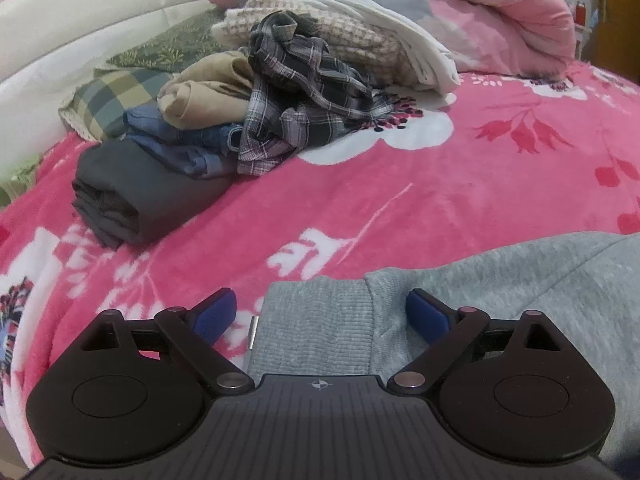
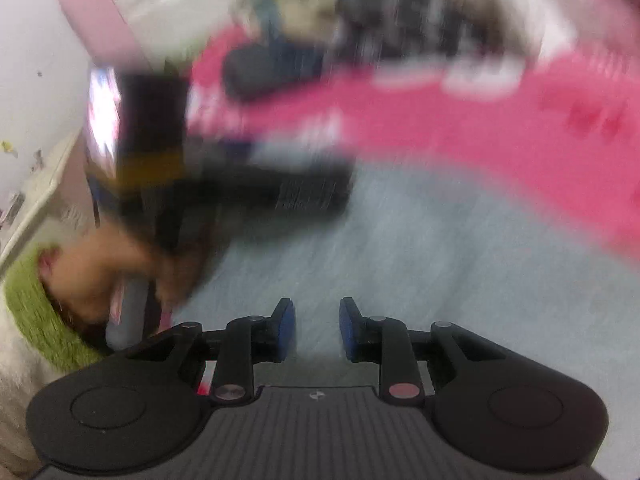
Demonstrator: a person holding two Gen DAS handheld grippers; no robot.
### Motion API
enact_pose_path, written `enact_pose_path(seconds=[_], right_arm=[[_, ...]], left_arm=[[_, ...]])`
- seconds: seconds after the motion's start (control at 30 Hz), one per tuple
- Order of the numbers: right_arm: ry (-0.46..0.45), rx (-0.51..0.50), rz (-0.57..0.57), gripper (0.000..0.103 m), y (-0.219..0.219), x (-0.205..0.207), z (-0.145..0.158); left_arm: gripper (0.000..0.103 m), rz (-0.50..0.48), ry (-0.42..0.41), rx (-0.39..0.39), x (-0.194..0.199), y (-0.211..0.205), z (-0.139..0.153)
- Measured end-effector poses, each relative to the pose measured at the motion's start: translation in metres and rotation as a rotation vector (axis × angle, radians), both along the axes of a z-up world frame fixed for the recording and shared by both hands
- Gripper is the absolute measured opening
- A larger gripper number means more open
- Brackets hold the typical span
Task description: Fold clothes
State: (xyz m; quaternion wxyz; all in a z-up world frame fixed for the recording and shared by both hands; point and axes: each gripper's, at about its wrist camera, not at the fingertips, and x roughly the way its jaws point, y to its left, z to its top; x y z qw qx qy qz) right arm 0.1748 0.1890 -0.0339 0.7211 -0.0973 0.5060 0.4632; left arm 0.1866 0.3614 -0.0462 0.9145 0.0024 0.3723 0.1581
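A light grey sweatshirt point(image 1: 520, 300) lies on the pink floral blanket point(image 1: 400, 200). Its ribbed cuff point(image 1: 316, 328) sits between the blue pads point(image 1: 216, 316) of my left gripper point(image 1: 320, 316), which is open wide with neither pad touching the fabric. The right wrist view is heavily blurred. There my right gripper point(image 2: 318, 328) hovers over the grey sweatshirt point(image 2: 440, 260), its pads a narrow gap apart with nothing seen between them. A hand point(image 2: 100, 276) in a green-cuffed sleeve point(image 2: 36, 312) holds the left gripper point(image 2: 304, 192) at that view's left.
A pile of clothes lies at the back left: a folded dark grey garment point(image 1: 116, 192), denim point(image 1: 180, 148), a tan piece point(image 1: 208, 92), a crumpled plaid shirt point(image 1: 296, 92), a beige houndstooth piece point(image 1: 340, 32) and white cloth point(image 1: 400, 28). A pink quilt point(image 1: 500, 12) is bunched behind.
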Motion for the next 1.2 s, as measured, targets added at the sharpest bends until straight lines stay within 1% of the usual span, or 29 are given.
enact_pose_path(seconds=[0.07, 0.13, 0.2, 0.23, 0.3, 0.33, 0.4, 0.47, 0.57, 0.63, 0.67, 0.7, 0.8, 0.87, 0.9, 0.97, 1.0, 1.03, 1.07, 1.2], right_arm=[[-0.125, 0.031, 0.025, 0.027, -0.019, -0.038, -0.006], [-0.197, 0.040, 0.067, 0.028, -0.048, -0.073, 0.002], [-0.171, 0.070, 0.094, 0.026, -0.074, -0.084, 0.016], [-0.187, 0.086, 0.061, 0.026, -0.085, -0.081, 0.024], [-0.257, 0.100, -0.051, 0.027, -0.101, -0.053, 0.043], [-0.280, 0.098, -0.110, 0.027, -0.104, -0.034, 0.046], [-0.280, 0.032, -0.237, 0.028, -0.115, 0.004, 0.035], [-0.160, -0.048, -0.297, 0.028, -0.129, 0.023, 0.005], [-0.206, -0.048, -0.217, 0.027, -0.167, -0.023, -0.007], [-0.181, -0.062, -0.220, 0.028, -0.184, -0.047, 0.002], [-0.162, -0.065, -0.221, 0.028, -0.195, -0.053, 0.011], [-0.139, -0.072, -0.230, 0.028, -0.199, -0.050, 0.021], [-0.243, -0.006, -0.294, 0.028, -0.203, -0.025, 0.062], [-0.354, -0.024, -0.352, 0.032, -0.199, 0.004, 0.071], [-0.380, -0.055, -0.393, 0.033, -0.200, 0.023, 0.065], [-0.363, -0.157, -0.482, 0.033, -0.214, 0.052, 0.038], [-0.313, -0.221, -0.524, 0.032, -0.227, 0.059, 0.018], [-0.284, -0.211, -0.535, 0.032, -0.245, 0.053, 0.007], [-0.301, -0.148, -0.530, 0.032, -0.267, 0.034, 0.005], [-0.298, -0.143, -0.518, 0.032, -0.318, -0.027, 0.020]], left_arm=[[0.094, 0.002, -0.009, 0.008, -0.001, -0.001, 0.000], [0.094, 0.002, -0.010, 0.008, -0.001, -0.001, 0.000], [0.094, 0.004, -0.009, -0.003, -0.001, 0.001, 0.000], [0.094, 0.006, -0.007, -0.009, -0.001, 0.002, 0.000], [0.096, 0.014, -0.005, -0.020, 0.000, 0.003, 0.000], [0.097, 0.019, -0.004, -0.026, 0.000, 0.004, 0.000], [0.097, 0.027, -0.004, -0.032, -0.001, 0.005, 0.000], [0.097, 0.029, -0.007, -0.030, -0.002, 0.005, 0.000], [0.097, 0.028, -0.011, -0.017, -0.003, 0.003, 0.000], [0.098, 0.025, -0.008, -0.006, -0.002, 0.001, 0.000], [0.098, 0.024, -0.006, 0.000, -0.001, 0.001, 0.000], [0.098, 0.024, -0.005, 0.003, -0.001, 0.001, 0.000], [0.098, 0.028, -0.008, 0.000, -0.002, 0.001, 0.000], [0.098, 0.027, -0.010, 0.005, -0.003, 0.001, 0.000], [0.098, 0.027, -0.010, 0.005, -0.002, 0.001, 0.000], [0.098, 0.028, -0.010, -0.004, -0.003, 0.002, 0.000], [0.098, 0.029, -0.011, -0.011, -0.003, 0.003, 0.000], [0.098, 0.031, -0.012, -0.018, -0.003, 0.004, 0.000], [0.098, 0.033, -0.012, -0.026, -0.003, 0.004, 0.000], [0.100, 0.044, -0.009, -0.026, -0.001, 0.004, 0.000]])
